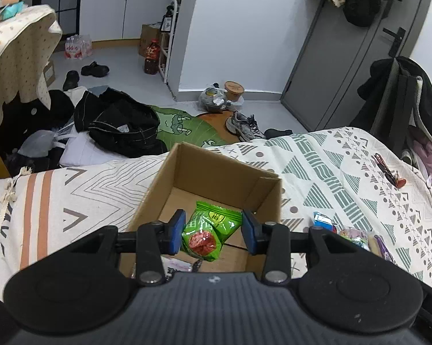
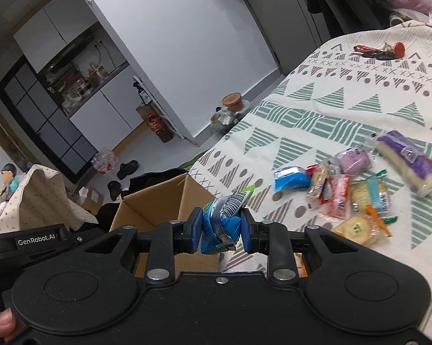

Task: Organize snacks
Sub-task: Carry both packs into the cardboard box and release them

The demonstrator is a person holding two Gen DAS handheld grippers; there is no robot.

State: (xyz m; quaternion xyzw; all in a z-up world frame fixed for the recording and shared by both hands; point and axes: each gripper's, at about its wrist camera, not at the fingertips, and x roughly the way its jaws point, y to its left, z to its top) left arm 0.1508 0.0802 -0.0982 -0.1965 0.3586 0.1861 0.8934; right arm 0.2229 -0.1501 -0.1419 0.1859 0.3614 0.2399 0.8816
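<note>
L gripper (image 1: pixel 213 231) is spread wide over the cardboard box (image 1: pixel 224 172); a green snack packet (image 1: pixel 208 234) sits between the pads, not pinched, prob already let go. R gripper (image 2: pixel 221 227) is clamped on a blue packet (image 2: pixel 222 221), box just ahead-left: carry it over the rim before opening. Loose snacks (image 2: pixel 357 195) lie ahead-right on the patterned bedspread (image 2: pixel 316 109); keys (image 2: pixel 380 51) farther off. Beyond: cluttered floor, grey door (image 1: pixel 345 57).

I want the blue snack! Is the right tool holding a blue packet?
Yes, the right tool is shut on a crumpled blue foil snack packet.
</note>
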